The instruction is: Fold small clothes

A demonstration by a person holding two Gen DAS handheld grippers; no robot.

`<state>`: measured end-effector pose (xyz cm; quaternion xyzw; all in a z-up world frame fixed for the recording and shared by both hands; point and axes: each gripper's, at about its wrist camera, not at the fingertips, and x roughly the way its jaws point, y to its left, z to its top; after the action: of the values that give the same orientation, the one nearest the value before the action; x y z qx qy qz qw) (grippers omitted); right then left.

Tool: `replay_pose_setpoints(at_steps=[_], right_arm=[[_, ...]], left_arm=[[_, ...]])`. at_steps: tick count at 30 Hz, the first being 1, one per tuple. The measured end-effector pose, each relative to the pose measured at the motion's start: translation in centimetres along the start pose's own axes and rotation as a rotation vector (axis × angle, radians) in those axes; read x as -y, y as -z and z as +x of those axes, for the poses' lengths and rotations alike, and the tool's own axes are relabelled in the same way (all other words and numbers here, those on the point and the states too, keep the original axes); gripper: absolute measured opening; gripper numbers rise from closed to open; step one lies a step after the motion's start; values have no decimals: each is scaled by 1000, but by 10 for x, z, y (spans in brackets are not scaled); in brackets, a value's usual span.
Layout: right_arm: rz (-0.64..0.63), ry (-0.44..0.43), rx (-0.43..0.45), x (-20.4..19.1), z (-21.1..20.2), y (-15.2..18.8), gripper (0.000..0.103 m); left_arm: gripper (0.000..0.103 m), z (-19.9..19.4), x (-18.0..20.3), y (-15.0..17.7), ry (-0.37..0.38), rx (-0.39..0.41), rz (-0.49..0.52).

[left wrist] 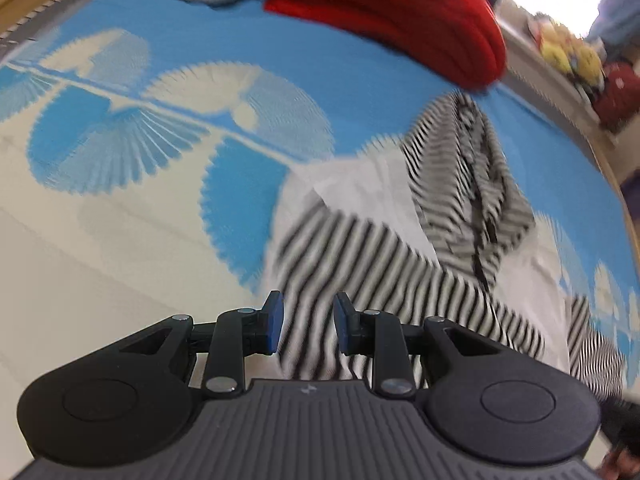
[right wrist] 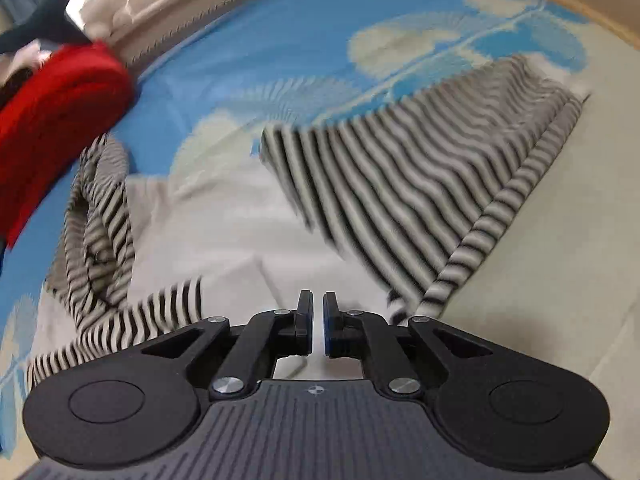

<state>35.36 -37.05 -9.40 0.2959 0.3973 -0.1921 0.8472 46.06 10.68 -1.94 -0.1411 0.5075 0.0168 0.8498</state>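
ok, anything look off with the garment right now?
Yes: the black-and-white striped garment lies rumpled on the blue patterned mat, one striped part bunched into a twisted ridge near the red knitted item, not flat.

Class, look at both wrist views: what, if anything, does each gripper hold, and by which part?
Nothing is held. The left gripper hangs open above the striped garment; the right gripper is nearly shut, nothing between its fingers.

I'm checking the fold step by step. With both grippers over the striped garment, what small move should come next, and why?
Probably lower the left gripper onto the striped garment and pinch the near edge. Its jaws stand apart with nothing pressed between them, and the garment lies rumpled and half spread on the blue patterned sheet. The right gripper is nearly shut and holds nothing.
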Motion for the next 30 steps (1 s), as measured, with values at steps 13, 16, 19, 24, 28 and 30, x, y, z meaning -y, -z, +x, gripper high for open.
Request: replay_pose_setpoints(at_steps=[13,16,19,24,28,30], right_arm=[[-43,-85,-246,-10,31,12,20],[-70,-130,-221,-10,28,17,32],[-19,-6,-299,2,50,23,32],[-51,-87,-210,-7,33,14,33],[-65,-98,-261,-8,42,13,34],[-66,-31,-317,-1,55,18,34]], left_arm=[[38,48,-16,37,-124,-185,121],[38,40,-4,36,-95,-143,151],[39,66,-15,52,-118,-240,116],[38,38,7,44,-91,-129,174],[38,41,24,56,2,-167,188],[38,53,31,70,19,-229,220]])
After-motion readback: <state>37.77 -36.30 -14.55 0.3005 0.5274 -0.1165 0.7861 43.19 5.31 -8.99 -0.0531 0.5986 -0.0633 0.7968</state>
